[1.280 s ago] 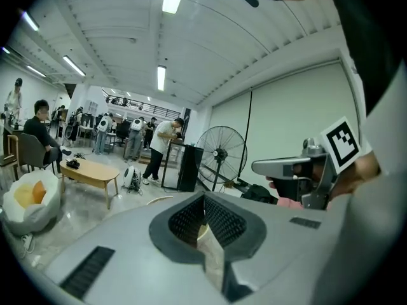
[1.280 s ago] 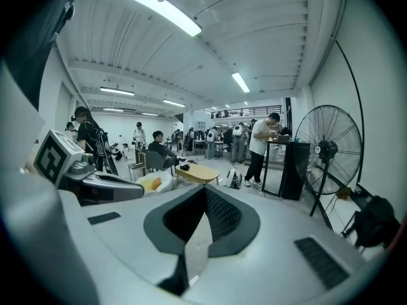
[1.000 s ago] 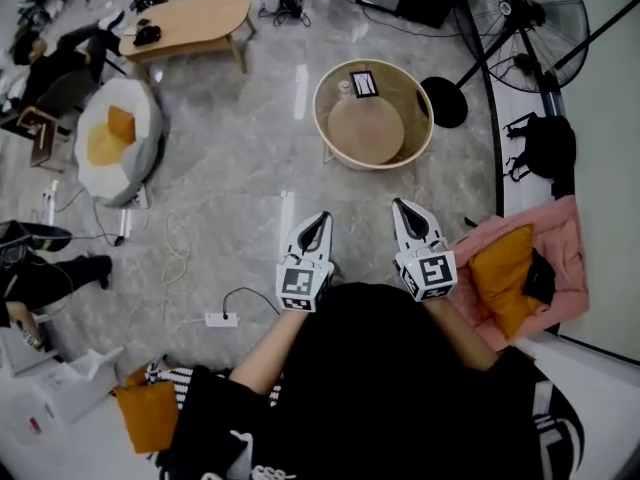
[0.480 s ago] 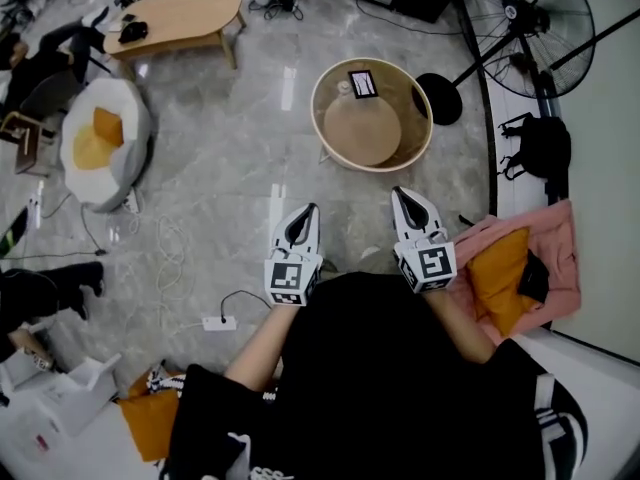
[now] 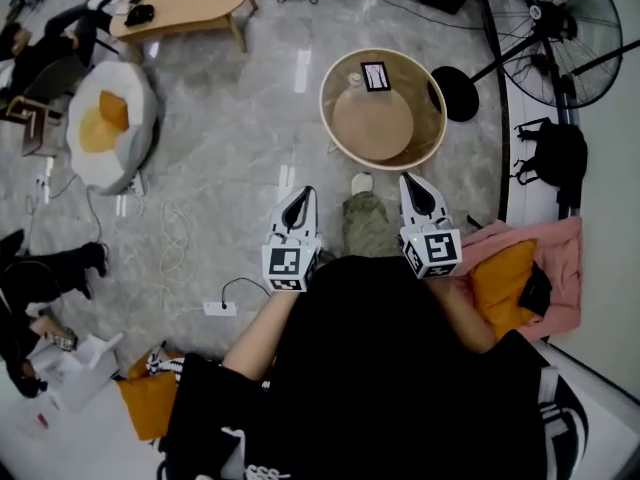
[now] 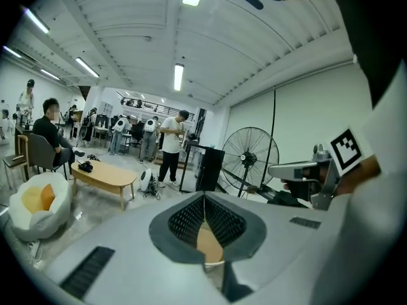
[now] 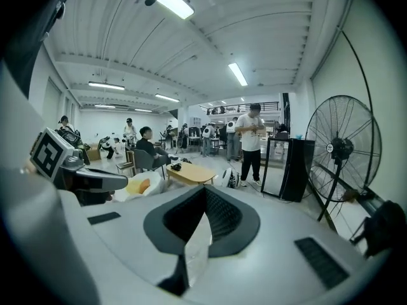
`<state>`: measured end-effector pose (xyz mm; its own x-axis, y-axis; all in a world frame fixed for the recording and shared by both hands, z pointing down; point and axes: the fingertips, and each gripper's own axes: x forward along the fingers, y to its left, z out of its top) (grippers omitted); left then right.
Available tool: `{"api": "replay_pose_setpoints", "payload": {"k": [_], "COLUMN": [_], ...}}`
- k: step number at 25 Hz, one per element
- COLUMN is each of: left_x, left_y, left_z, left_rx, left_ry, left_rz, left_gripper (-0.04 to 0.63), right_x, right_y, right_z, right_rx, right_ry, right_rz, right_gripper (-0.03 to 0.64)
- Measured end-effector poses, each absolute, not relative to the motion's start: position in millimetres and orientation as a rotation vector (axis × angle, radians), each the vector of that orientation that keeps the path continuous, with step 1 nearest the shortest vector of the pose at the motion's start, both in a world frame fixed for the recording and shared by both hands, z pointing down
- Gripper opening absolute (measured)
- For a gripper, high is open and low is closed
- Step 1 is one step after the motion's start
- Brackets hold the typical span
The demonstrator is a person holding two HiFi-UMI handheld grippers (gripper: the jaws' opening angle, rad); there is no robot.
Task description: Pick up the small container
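**Approach with both grippers closed, container out of reach**

Cable [image 5: 175, 238] lies loose on the floor at the left, so I judge it wise to keep the feet clear of it. The left gripper [image 5: 304, 196] points ahead with its jaws pressed together and nothing between them. Beyond it stands the round, rimmed surface [image 5: 330, 118]. The small container [image 5: 356, 80] sits at its far side, well apart from both grippers and just beside a card [image 5: 376, 75]; whether the two touch cannot be told. The right gripper [image 5: 412, 182] is likewise closed and empty.

The step in hand looks like closing the distance. To do it well, stop at the near rim and spread one gripper's jaws before reaching. Come in over the rim and take the container from the side away from the card, so the card is not knocked.
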<state>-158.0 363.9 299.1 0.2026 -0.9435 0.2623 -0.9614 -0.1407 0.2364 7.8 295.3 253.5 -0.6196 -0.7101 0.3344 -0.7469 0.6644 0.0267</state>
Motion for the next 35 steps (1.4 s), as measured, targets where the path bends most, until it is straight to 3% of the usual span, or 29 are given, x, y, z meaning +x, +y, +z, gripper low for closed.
{"api": "replay_pose_setpoints", "payload": {"k": [21, 35], "left_x": [-104.8, -80.4], "left_y": [101.3, 22.9], "left_z": [331.4, 461.0], "left_rx": [2.013, 1.919], "left_ry": [-1.850, -1.699], "left_rz": [0.294, 0.477], "left_gripper": [0.021, 0.021], "right_x": [78.4, 90.8], "right_y": [9.4, -77.6], "right_z": [295.8, 380.3], "right_rx": [1.139, 1.045], "right_ry": [-2.615, -2.570], "right_rz": [0.335, 0.464], "right_gripper": [0.017, 0.017]}}
